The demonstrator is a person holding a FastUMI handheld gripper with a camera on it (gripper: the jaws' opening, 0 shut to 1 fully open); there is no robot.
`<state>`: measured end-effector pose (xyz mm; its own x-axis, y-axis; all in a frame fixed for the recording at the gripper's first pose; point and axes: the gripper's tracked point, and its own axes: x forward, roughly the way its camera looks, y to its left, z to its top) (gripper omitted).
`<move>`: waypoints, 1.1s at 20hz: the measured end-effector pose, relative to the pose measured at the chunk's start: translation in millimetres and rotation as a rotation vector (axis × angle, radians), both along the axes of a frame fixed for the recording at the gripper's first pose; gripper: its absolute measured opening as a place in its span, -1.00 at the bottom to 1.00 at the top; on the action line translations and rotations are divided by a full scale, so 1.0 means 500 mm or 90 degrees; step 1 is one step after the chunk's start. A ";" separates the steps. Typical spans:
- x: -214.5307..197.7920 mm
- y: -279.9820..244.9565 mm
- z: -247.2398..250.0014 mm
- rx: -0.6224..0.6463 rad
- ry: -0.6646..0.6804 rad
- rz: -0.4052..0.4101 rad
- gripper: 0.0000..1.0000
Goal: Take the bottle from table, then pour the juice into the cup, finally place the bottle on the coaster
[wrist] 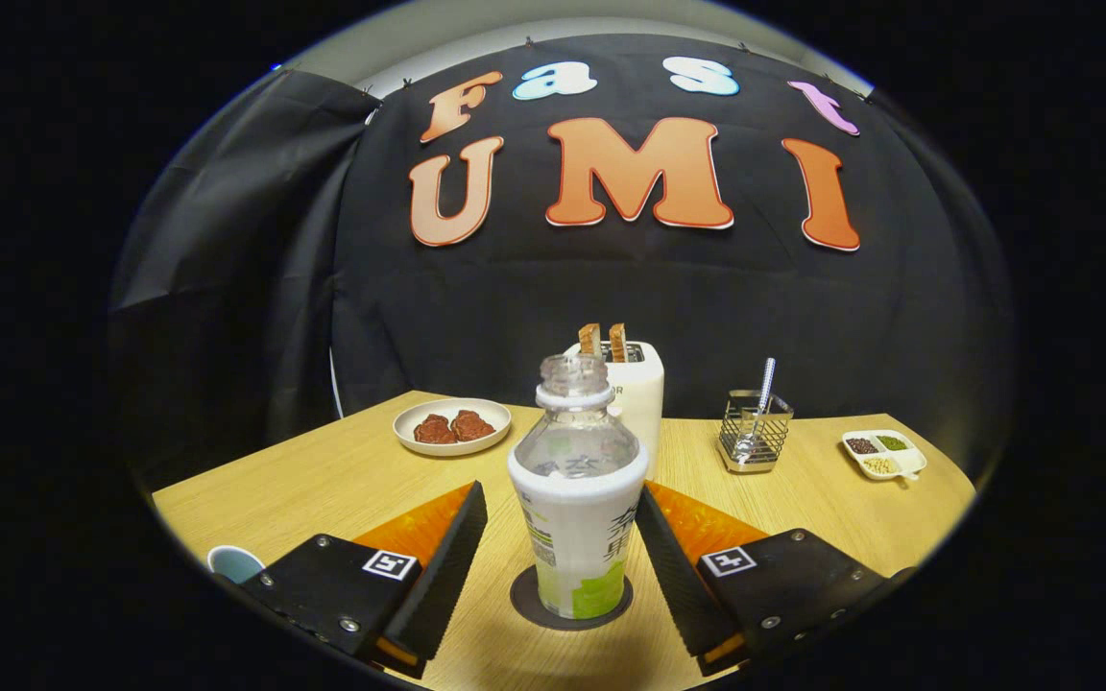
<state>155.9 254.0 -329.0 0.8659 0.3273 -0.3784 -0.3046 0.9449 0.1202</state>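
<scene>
Bottle (578, 499) standing upright on the dark round coaster (526, 603) — that is where the task's thing is, squarely between the two fingers and slightly ahead of their rear blocks, on the wooden counter (342, 470); its long axis runs straight up, its open neck uncapped at the top, and its base sits within the coaster's rim with a crescent of coaster showing on the left. The gripper (561, 533) is spread apart and released: the left finger (447, 566) stands clear of the bottle with a visible strip of counter between pad and label, while the right finger (673, 566) lies just beside the bottle's shoulder, near enough that contact there cannot be ruled out; neither presses, so nothing is held. Judged from this, the bottle appears already set down in its final place, and the coming move likely turns on one relation — the bottle lies dead centre between the fingers, so a straight pull back along their own line should clear it, whereas any sideways drift would nudge the tall, narrow body, most readily from the right. The cup (232, 562) sits low beside the left finger's block, well apart from the bottle; whether it holds juice cannot be told. Beyond the bottle stand a toaster (644, 398) with two slices raised, a plate (452, 427) to its left, a wire holder (755, 432) with a spoon, and a small divided dish (884, 453) to the right.
</scene>
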 end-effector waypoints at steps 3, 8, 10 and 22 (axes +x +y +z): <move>-0.016 -0.011 0.051 0.000 -0.032 0.006 0.84; -0.050 -0.019 0.152 0.002 -0.090 0.021 0.84; -0.066 -0.025 0.197 0.001 -0.113 0.023 0.85; -0.239 -0.161 0.459 0.049 -0.179 -0.021 0.86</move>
